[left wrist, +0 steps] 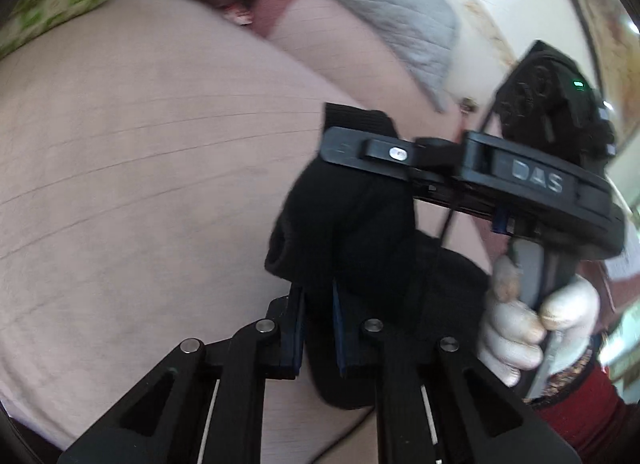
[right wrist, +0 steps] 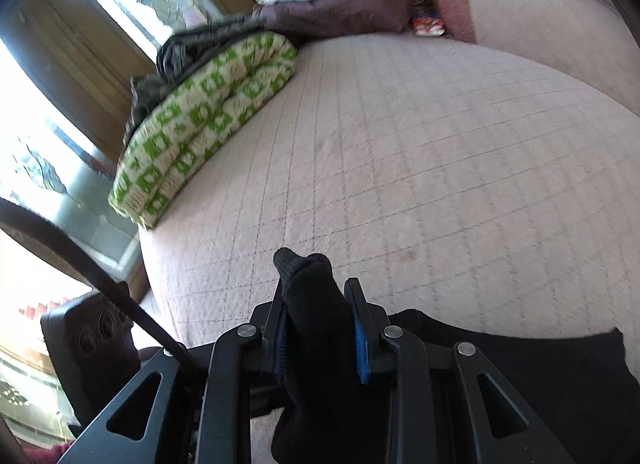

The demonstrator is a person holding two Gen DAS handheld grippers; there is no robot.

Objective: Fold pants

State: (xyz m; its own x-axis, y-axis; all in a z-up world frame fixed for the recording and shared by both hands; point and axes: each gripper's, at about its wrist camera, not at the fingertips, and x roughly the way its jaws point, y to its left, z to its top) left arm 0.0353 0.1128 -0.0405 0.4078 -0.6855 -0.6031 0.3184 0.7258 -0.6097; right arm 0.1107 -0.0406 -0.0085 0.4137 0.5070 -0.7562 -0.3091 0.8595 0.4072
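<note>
Both jaws clenched on bunched black pants [right wrist: 316, 304], left gripper [left wrist: 318, 338] and right gripper [right wrist: 320, 328] hold them above the pink bed [right wrist: 440, 164] at six o'clock, the fold apparently midway, nothing laid flat yet.

Black pants [right wrist: 316, 304], pink grid-stitched bedcover [right wrist: 440, 184], green-and-cream checked blanket [right wrist: 200, 116].

Pink quilted bedspread [right wrist: 440, 168]; green-and-cream folded blanket [right wrist: 200, 120] at its edge; grey blanket [left wrist: 380, 8]; maroon cloth [right wrist: 340, 12]; window [right wrist: 24, 116].
</note>
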